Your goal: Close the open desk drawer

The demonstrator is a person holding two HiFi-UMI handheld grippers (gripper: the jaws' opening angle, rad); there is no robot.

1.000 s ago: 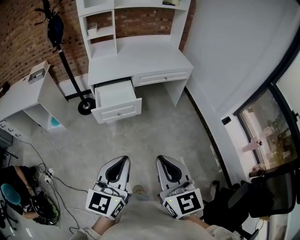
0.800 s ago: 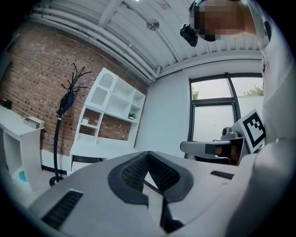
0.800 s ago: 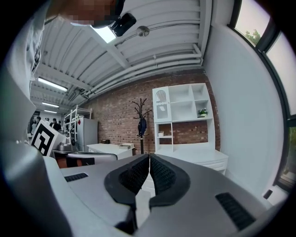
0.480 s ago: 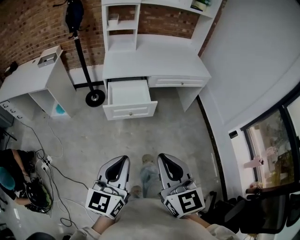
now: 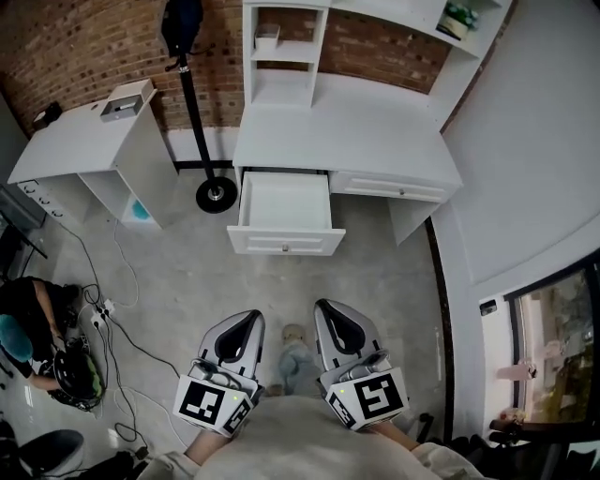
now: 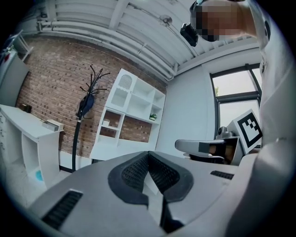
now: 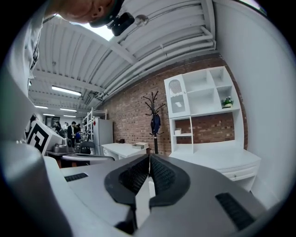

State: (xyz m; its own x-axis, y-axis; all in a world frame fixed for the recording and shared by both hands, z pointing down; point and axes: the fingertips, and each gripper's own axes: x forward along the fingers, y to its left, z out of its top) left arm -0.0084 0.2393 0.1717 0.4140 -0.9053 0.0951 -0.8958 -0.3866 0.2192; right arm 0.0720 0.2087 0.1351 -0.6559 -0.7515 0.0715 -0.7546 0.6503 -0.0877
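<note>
— What's closest to the person?

— The two grippers, held side by side low in the head view and both pointing toward the desk. The left gripper (image 5: pixel 246 320) has its jaws pressed together at the tips, and its own view shows the ribbed pads meeting with nothing between them. The right gripper (image 5: pixel 327 309) is the same: pads together, empty. Each has a marker cube (image 5: pixel 211 403) at its back end, close to the person's light top (image 5: pixel 300 441).

— Anything between them?

— A jeans leg (image 5: pixel 296 361) and a shoe (image 5: pixel 294 333), set on the grey concrete floor (image 5: pixel 375 281) in the gap between the two grippers.

— And the drawer?

— The open drawer (image 5: pixel 284 202) is well ahead of both grippers, pulled out from the left side of the white desk (image 5: pixel 347 131). It is white inside. Its front panel (image 5: pixel 309 244), with a small knob (image 5: pixel 285 248), faces the person. Neither gripper touches it. Just to its right, a second drawer (image 5: pixel 401 189) sits flush in the desk.

— Farther off?

— A white hutch (image 5: pixel 281 56) of open shelves stands on the desk against the brick wall (image 5: pixel 75 47), with a small potted plant (image 5: pixel 457 17) at its upper right. Left of the desk is a black coat stand (image 5: pixel 190 84) on a round base, then a lower white side table (image 5: pixel 75 141). Cables (image 5: pixel 98 309) trail over the floor at the left edge, where a person (image 5: pixel 28 314) sits low. A window (image 5: pixel 553 347) runs down the right side.
</note>
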